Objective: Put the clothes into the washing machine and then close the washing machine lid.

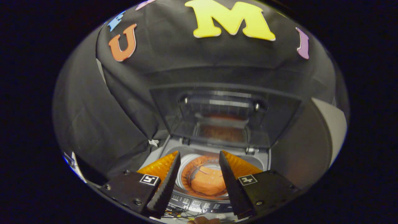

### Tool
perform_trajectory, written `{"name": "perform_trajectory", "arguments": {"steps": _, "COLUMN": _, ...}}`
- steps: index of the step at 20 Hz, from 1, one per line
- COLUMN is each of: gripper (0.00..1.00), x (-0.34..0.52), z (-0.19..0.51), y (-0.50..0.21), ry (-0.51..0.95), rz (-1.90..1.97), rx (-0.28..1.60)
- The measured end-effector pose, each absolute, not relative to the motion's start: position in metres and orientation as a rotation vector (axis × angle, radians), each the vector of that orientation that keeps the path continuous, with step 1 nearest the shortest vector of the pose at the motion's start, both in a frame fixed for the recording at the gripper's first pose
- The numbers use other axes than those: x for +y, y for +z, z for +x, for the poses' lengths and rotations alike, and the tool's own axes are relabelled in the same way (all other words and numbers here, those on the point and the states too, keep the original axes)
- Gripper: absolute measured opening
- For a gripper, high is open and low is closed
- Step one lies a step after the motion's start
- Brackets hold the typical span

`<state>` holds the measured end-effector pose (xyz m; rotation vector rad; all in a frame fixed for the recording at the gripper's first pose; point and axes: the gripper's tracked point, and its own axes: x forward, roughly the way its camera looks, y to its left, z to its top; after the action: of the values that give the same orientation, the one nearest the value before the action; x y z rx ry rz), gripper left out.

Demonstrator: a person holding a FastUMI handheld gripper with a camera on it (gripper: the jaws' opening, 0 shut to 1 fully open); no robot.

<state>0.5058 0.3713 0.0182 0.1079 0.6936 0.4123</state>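
The tool hangs open and empty above the drum, clothes already inside, while the lid stands upright, likely next to be shut.

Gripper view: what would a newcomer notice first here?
The orange clothes catch the eye, lying in the drum of the washing machine, beyond the fingers. The gripper is open above the drum with nothing between its fingers. Behind, the dark washing machine lid stands raised.
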Motion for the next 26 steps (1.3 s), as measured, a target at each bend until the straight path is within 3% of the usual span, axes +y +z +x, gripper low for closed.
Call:
{"name": "perform_trajectory", "arguments": {"steps": 4, "gripper": 0.79, "x": 0.371, "z": 0.540, "y": 0.091, "ry": 0.409, "rz": 0.117, "rx": 0.612}}
{"name": "perform_trajectory", "arguments": {"steps": 8, "gripper": 0.79, "x": 0.370, "z": 0.585, "y": 0.110, "ry": 0.375, "rz": 0.104, "rx": 0.591}}
{"name": "perform_trajectory", "arguments": {"steps": 18, "gripper": 0.79, "x": 0.379, "z": 0.666, "y": 0.056, "ry": 0.280, "rz": 0.068, "rx": 0.734}}
{"name": "perform_trajectory", "arguments": {"steps": 26, "gripper": 0.79, "x": 0.382, "z": 0.674, "y": 0.031, "ry": 0.274, "rz": 0.161, "rx": 0.870}}
